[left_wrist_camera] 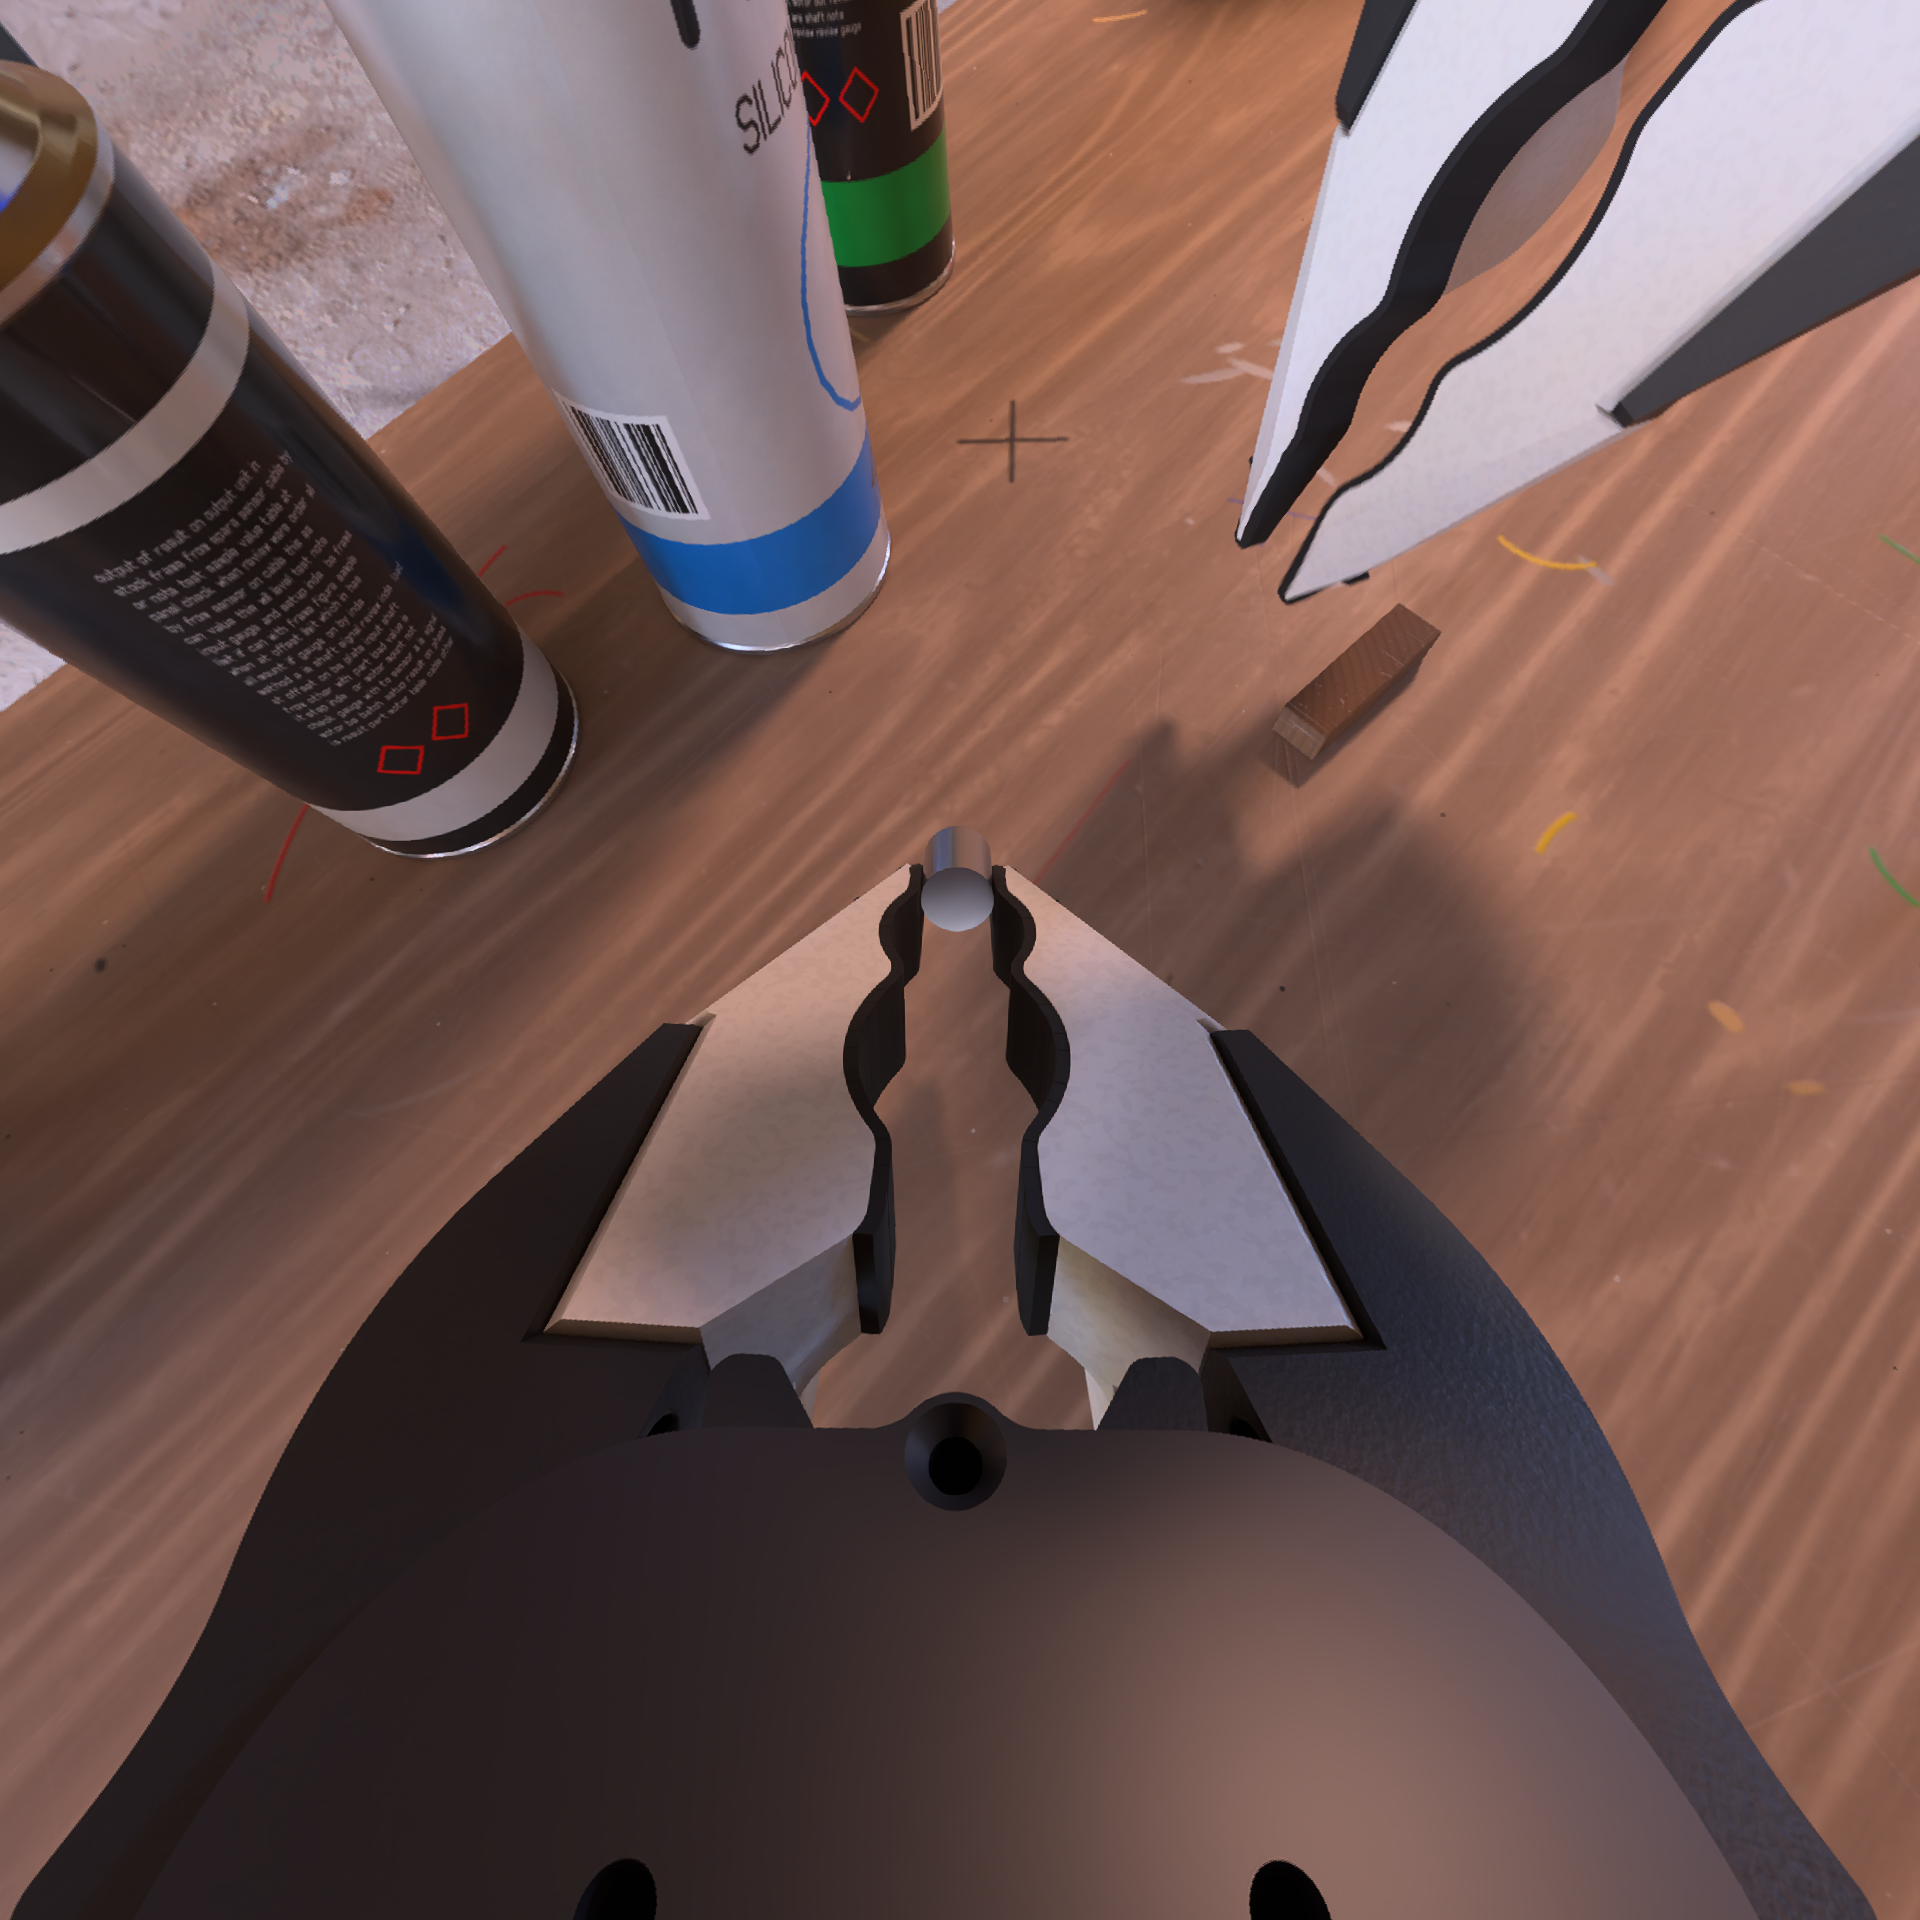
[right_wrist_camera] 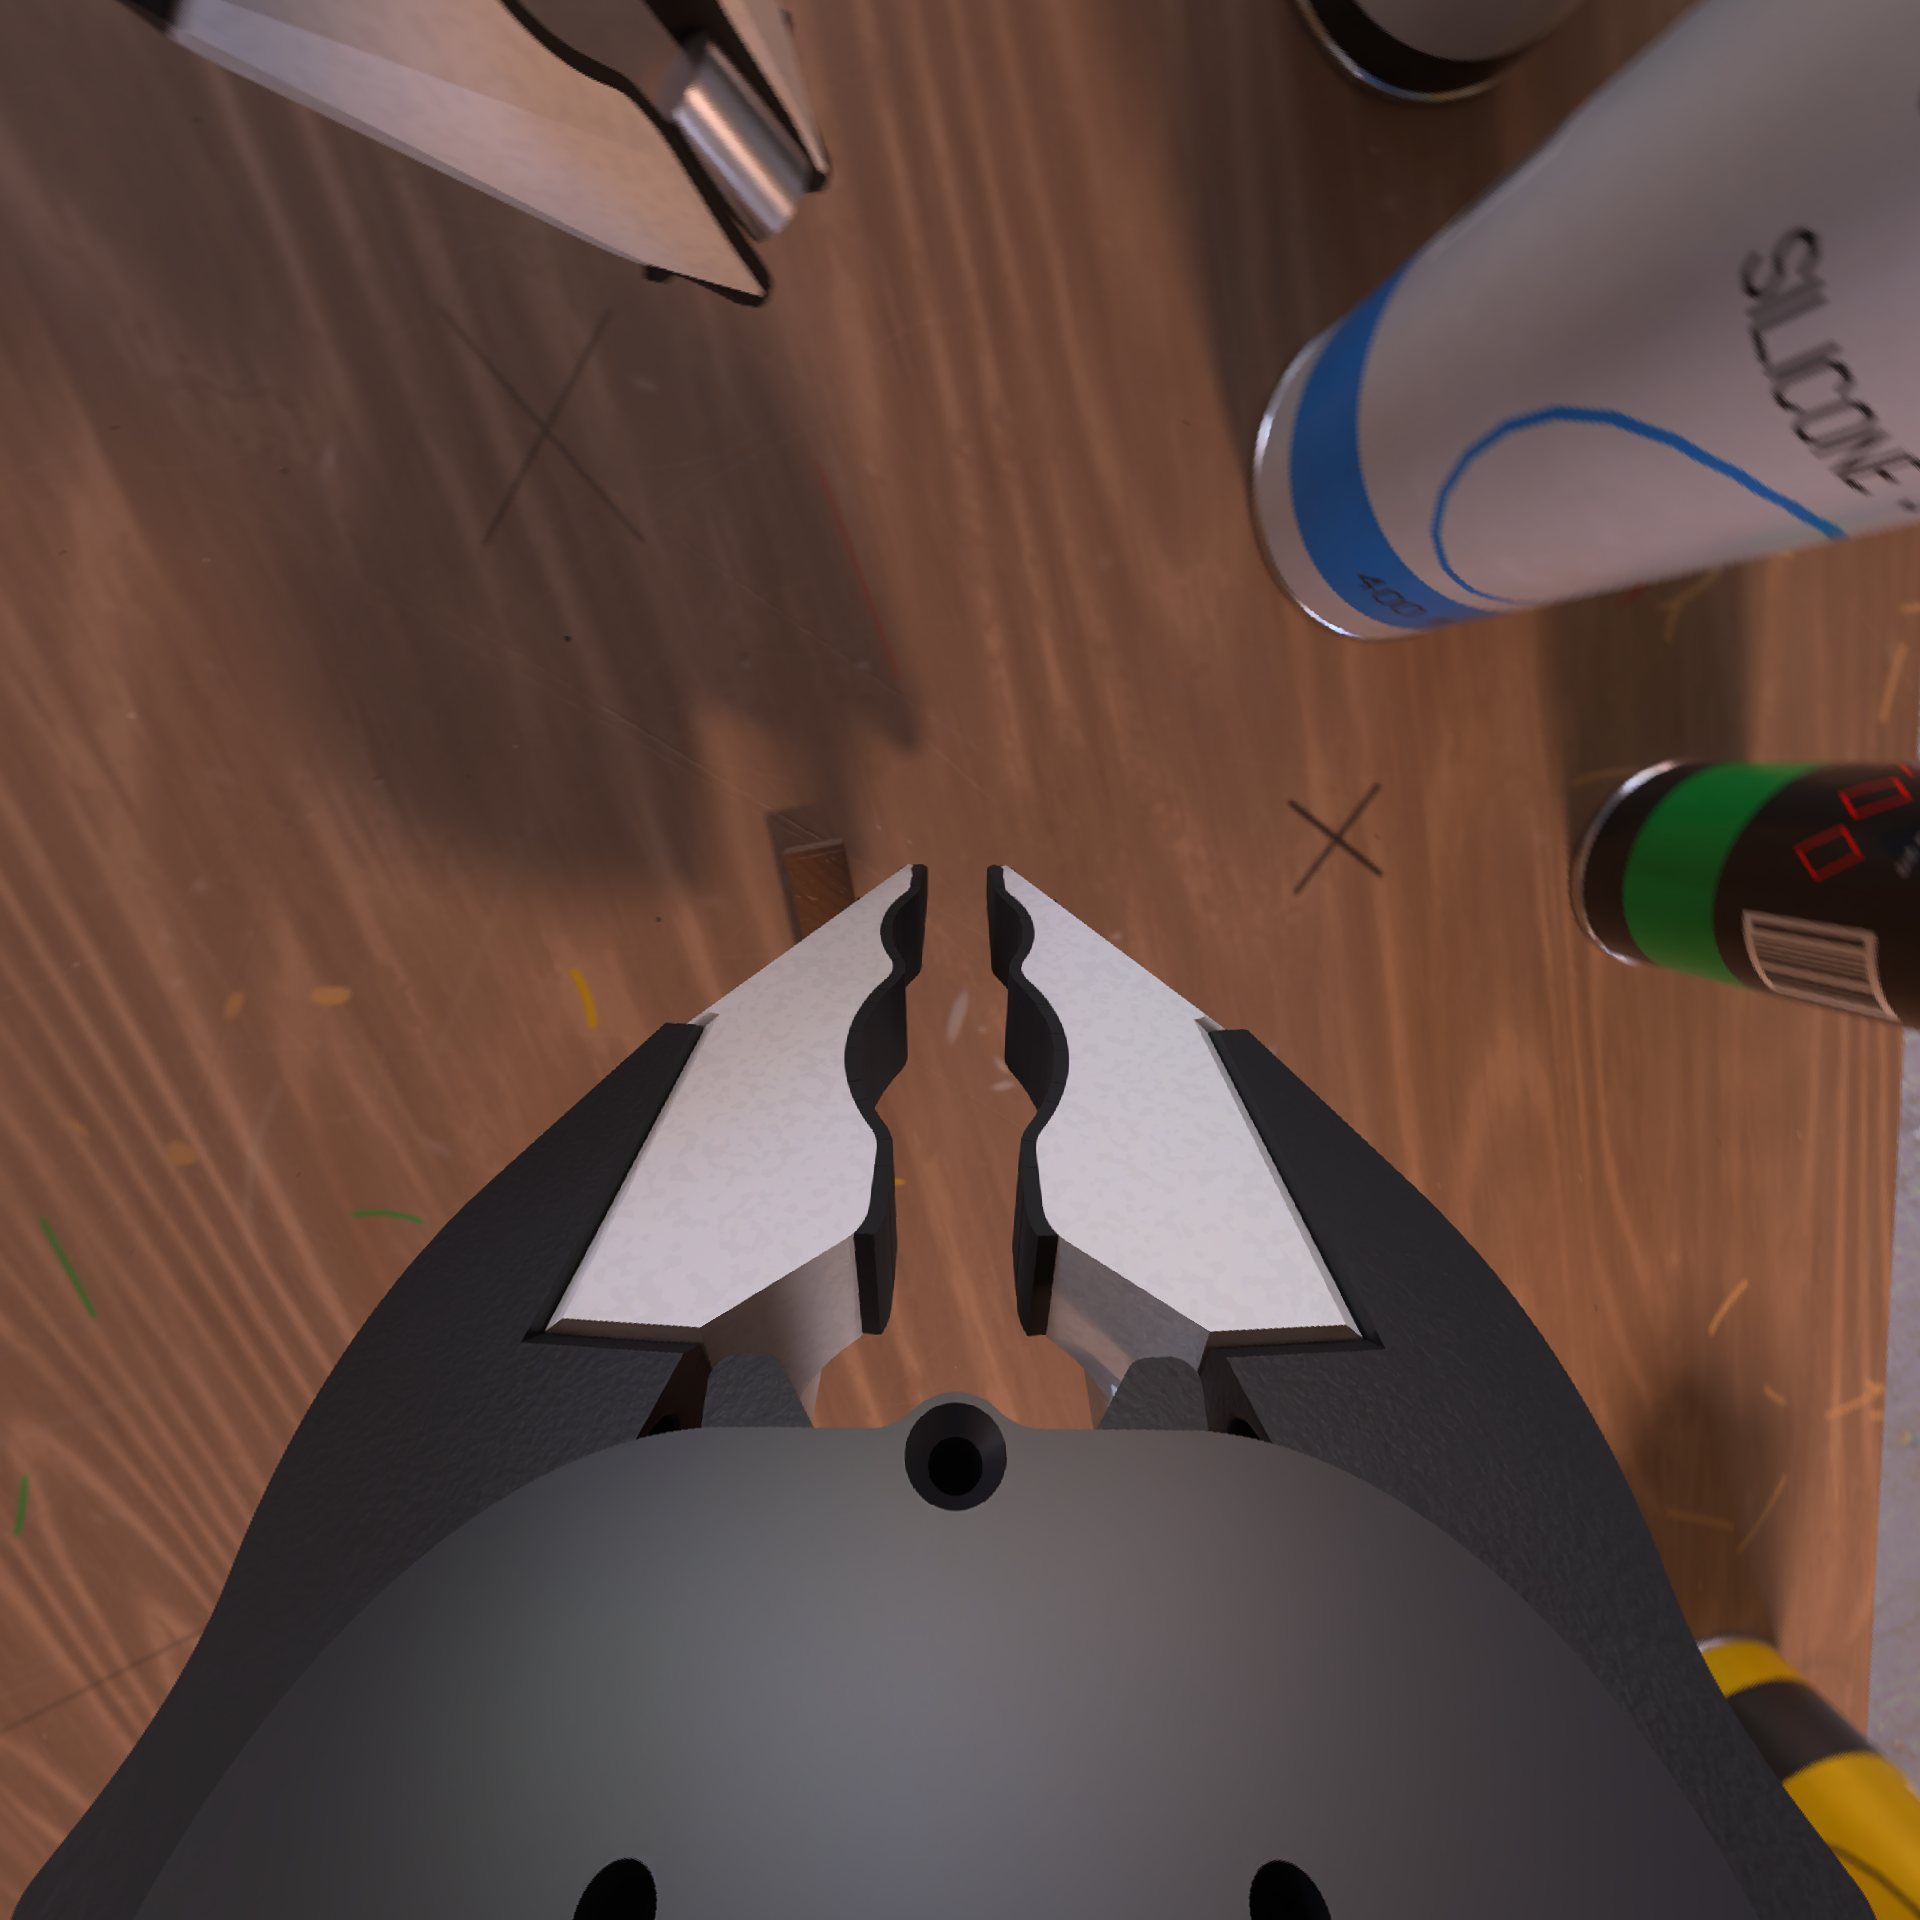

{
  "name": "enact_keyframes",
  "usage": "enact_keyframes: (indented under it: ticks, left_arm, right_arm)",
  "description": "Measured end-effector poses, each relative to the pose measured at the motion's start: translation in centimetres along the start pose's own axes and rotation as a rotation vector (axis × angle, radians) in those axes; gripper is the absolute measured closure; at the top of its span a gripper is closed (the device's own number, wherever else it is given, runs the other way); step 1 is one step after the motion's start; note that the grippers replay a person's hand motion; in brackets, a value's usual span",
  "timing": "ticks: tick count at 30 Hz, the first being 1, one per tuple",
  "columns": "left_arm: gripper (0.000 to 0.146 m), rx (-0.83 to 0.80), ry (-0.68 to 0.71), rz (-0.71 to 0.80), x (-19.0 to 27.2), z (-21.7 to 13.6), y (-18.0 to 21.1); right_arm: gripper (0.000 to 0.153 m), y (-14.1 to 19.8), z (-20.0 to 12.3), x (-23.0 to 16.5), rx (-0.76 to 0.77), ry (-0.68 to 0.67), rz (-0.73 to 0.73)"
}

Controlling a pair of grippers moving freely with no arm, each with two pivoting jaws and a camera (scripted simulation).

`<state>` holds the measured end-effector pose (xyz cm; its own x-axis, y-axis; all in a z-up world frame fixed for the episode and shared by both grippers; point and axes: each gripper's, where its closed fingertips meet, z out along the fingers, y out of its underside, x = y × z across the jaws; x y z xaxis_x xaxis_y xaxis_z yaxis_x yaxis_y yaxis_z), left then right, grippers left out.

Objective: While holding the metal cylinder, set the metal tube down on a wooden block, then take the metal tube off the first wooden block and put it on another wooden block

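left wrist view alone shows the whole wooden block (left_wrist_camera: 1356,681)

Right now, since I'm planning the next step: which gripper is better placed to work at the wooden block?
Right. The right gripper is empty, jaws apart, tips beside the wooden block; the left gripper is shut on the metal cylinder.

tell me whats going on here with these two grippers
The left gripper is shut on a short metal cylinder, held above the wooden tabletop. The right gripper is empty, slightly open, hovering beside a small brown wooden block. No metal tube is visible in either view.
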<state>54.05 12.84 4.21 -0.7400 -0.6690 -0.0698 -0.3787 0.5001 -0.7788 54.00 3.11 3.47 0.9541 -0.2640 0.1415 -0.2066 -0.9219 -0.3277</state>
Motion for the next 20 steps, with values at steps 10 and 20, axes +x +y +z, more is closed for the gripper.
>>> enact_keyframes:
  ticks: [10,20]
  left_arm:
    - [0.134,0.028,0.013,-0.018,0.1,-0.1,-0.3]
    - [0.134,0.071,0.019,-0.027,0.6,0.1,-1.4]
  right_arm:
    - [0.138,0.5,-2.7,-0.7,0.174,-0.049,-0.069]
    - [0.144,3.3,-2.1,-3.0,0.15,-0.276,-0.161]
